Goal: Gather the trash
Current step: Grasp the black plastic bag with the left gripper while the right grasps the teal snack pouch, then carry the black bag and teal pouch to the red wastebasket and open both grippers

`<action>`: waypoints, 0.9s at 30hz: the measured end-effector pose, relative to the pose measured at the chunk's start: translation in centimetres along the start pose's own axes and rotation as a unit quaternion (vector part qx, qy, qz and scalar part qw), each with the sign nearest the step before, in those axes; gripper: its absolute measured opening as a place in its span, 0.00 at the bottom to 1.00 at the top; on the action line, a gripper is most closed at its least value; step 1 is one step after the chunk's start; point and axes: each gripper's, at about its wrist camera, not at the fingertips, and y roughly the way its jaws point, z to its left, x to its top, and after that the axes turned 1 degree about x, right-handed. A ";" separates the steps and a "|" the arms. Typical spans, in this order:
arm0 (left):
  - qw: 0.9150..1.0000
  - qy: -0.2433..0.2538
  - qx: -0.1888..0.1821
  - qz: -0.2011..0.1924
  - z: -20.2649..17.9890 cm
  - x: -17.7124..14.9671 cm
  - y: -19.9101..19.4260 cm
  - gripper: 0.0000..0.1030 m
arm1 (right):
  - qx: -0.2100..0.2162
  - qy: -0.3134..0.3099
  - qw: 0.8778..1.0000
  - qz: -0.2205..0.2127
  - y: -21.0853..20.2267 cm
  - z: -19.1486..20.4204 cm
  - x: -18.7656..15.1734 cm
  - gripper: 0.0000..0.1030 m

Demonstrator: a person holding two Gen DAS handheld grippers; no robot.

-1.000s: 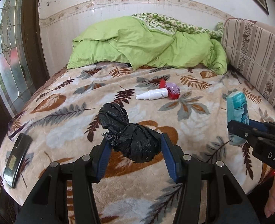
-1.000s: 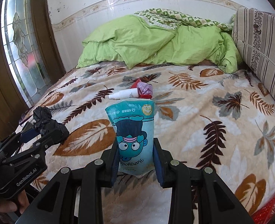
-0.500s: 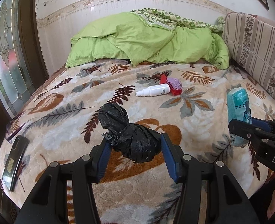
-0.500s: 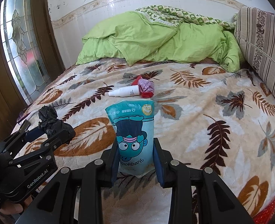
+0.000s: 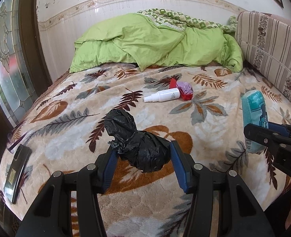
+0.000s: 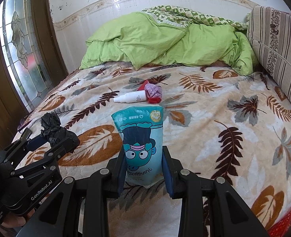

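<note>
Holding tight, both claws have not moved — left claw (image 5: pixel 141 158) grips the black bag (image 5: pixel 137 144), right claw (image 6: pixel 143 169) grips the blue pouch (image 6: pixel 140 144), both lifted nearer than the white bottle (image 5: pixel 162 97). Binning comes next.

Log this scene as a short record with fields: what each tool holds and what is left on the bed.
left tool: shut on black bag
right tool: shut on teal pouch
on blanket, middle: white spray bottle, touching a red and purple wrapper
blanket's left edge: phone
bed head: green quilt
</note>
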 end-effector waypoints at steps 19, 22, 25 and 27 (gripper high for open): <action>1.000 -0.001 -0.022 -0.007 0.0 0.1 0.1 0.50 | 0.003 0.010 1.000 -0.006 -0.6 -0.6 0.1 0.33; 0.999 0.002 -0.049 -0.009 -0.3 0.0 -0.5 0.50 | 0.006 0.027 1.000 -0.012 -1.7 -1.5 0.1 0.33; 0.997 0.013 -0.079 -0.019 -1.0 0.2 -1.6 0.50 | 0.019 0.060 0.998 -0.012 -3.5 -2.9 -0.4 0.33; 0.994 0.022 -0.099 -0.028 -1.8 0.4 -2.6 0.50 | 0.021 0.079 0.997 -0.016 -5.2 -4.0 -0.9 0.33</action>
